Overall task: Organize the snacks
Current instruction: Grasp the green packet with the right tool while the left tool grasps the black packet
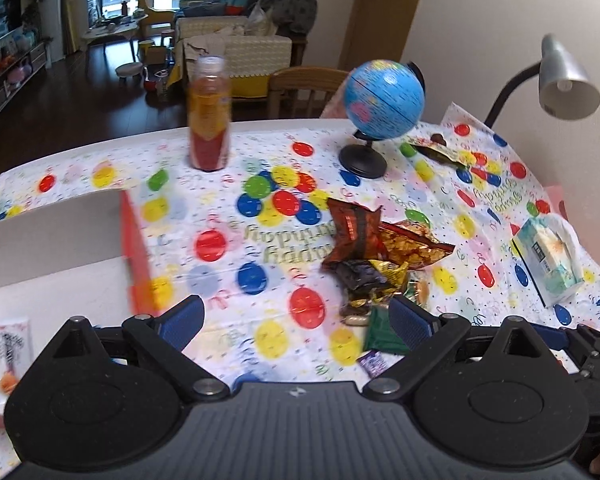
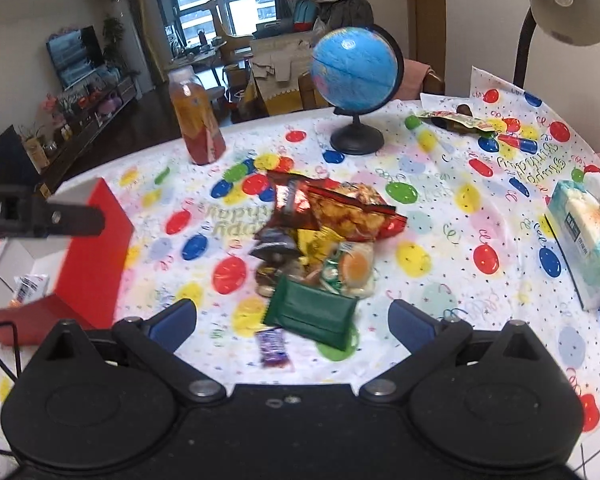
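Tongs first: my left tongs [image 1: 296,314] are spread wide, blue pads far apart, gripping nothing, hovering over the balloon-print cloth on the worktop [image 1: 260,216]. My right tongs [image 2: 292,318] are also released, jaws wide, nothing between the pads; the green packet [image 2: 312,314] lies on the cloth between the two fingers, closer to the left one, not touched as far as I can tell.

Snack pile [image 2: 320,232] sits just ahead of my right tongs, centre of view: a red chip bag [image 2: 352,210] on top at the far side, a dark red-brown pouch [image 2: 290,200] overlapping it to the left, a dark wrapper and yellow foil pieces below, a clear pack with an orange disc [image 2: 356,268] at the near right. A small purple wrapper [image 2: 274,348] lies apart, near my left finger. From the left tongs the same pile is ahead and to the right, with the green packet just beside the right finger.

Red box [image 2: 96,240] with white interior stands open to the left of both tongs; one white sachet [image 1: 10,354] lies inside on its floor. The left tongs' body reaches in over the box in the right view.

Farther ahead: juice bottle [image 1: 209,116] upright to the left, globe [image 1: 384,98] on black stand to the right, desk lamp [image 1: 566,80] far right. Tissue pack [image 2: 588,236] lies right of my right tongs, well apart from the pile. More wrappers [image 2: 460,122] lie beyond the globe; details blurred.
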### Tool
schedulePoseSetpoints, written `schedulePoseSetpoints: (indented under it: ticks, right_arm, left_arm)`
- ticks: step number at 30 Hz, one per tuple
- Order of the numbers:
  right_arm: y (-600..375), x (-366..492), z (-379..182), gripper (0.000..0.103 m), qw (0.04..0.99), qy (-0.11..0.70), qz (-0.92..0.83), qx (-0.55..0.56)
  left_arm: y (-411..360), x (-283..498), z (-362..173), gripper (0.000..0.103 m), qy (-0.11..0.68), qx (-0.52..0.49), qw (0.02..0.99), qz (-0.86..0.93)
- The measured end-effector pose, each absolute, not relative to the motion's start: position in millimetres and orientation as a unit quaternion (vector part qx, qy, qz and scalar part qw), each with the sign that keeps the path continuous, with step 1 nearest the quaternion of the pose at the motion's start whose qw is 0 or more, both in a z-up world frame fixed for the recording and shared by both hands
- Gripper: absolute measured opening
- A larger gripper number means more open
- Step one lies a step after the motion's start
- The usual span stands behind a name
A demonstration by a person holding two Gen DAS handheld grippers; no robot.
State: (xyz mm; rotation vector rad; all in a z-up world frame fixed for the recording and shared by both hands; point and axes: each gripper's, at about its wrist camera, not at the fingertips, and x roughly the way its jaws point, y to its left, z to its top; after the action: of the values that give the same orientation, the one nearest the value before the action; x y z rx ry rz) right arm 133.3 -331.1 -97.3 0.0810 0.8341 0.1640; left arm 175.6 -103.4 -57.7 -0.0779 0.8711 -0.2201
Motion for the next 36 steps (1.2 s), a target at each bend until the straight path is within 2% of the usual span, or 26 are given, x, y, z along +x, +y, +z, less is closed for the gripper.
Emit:
schedulePoseSetpoints:
  ticks: [8, 14, 18, 28, 30, 36]
  right_arm:
    - [-353.2, 163.1, -128.1, 0.095, 0.894, 0.427, 0.134, 0.029]
    - [-366.2, 185.7, -148.9, 0.082, 0.878, 0.45, 0.156, 0.033]
    - [-371.2, 196.4, -161.5, 0.079, 0.871, 0.462, 0.162, 0.041]
    - [-361.9, 218.6, -183.7, 0.072, 0.853, 0.479, 0.206, 0.013]
    - [-360.6, 222.3, -186.8, 0.066, 0.85, 0.482, 0.212, 0.012]
    - [-364.8, 231.7, -194.9, 0.059, 0.84, 0.492, 0.225, 0.03]
  left_arm:
    - [-149.8, 220.4, -86.7, 0.099, 0.464, -0.013, 0.881, -0.092]
    - [-171.9, 260.4, -108.8, 0.099, 0.51, -0.023, 0.856, -0.082]
    - [-185.5, 285.8, -121.6, 0.099, 0.534, -0.029, 0.842, -0.074]
    - [-197.1, 320.2, -154.1, 0.098, 0.581, -0.056, 0.809, -0.065]
    - [-195.0, 325.7, -159.6, 0.098, 0.589, -0.069, 0.803, -0.064]
    - [-192.5, 338.0, -169.8, 0.098, 0.607, -0.102, 0.785, -0.071]
